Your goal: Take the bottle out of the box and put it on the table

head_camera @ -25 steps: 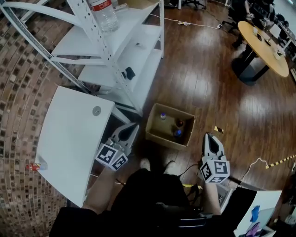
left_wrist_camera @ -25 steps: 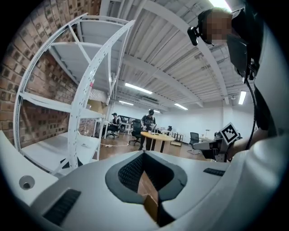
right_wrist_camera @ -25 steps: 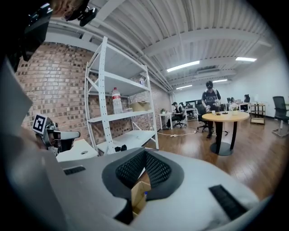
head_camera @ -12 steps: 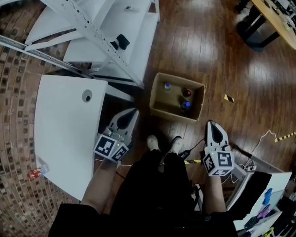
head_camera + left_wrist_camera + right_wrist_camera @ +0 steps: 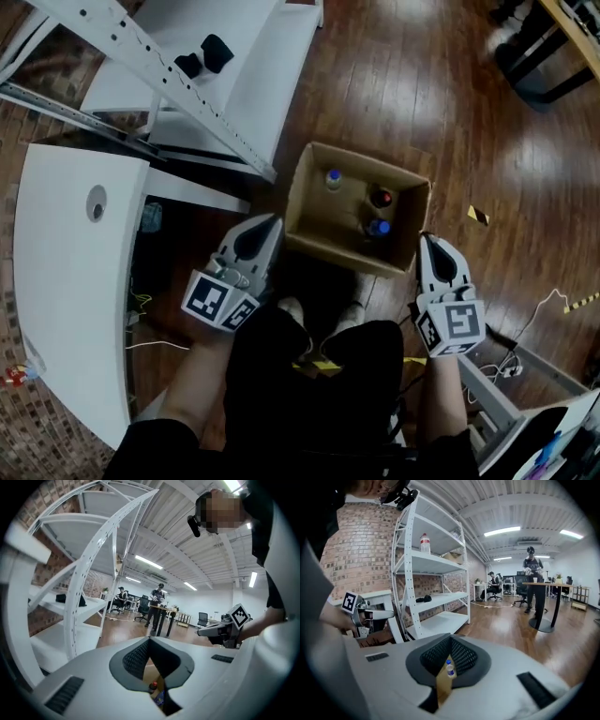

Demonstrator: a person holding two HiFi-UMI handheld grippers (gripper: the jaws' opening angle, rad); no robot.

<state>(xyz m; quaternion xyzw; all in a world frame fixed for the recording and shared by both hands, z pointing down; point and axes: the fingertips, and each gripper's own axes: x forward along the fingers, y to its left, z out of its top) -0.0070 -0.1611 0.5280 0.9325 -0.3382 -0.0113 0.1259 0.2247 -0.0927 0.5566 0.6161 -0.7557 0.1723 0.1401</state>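
Observation:
An open cardboard box (image 5: 305,220) stands on the wooden floor and holds three bottles. One is clear with a blue cap (image 5: 333,178), one has a red cap (image 5: 381,198), one is blue (image 5: 378,228). My left gripper (image 5: 269,225) is shut and empty, hanging just left of the box's near corner. My right gripper (image 5: 426,244) is also shut and empty, at the box's right near corner. In the right gripper view the clear bottle (image 5: 450,668) shows beyond the jaws. The red cap (image 5: 153,685) shows below the jaws in the left gripper view.
A white table (image 5: 66,281) stands to the left of the box. A white metal shelf rack (image 5: 234,75) rises behind it, with dark objects (image 5: 204,56) on a shelf. The person's legs and shoes (image 5: 291,314) are just in front of the box. Cables (image 5: 525,323) lie on the floor at right.
Both grippers have sunk toward the floor and now sit close beside the box's near corners. The box looks larger and nearer in the head view. Both stayed shut.

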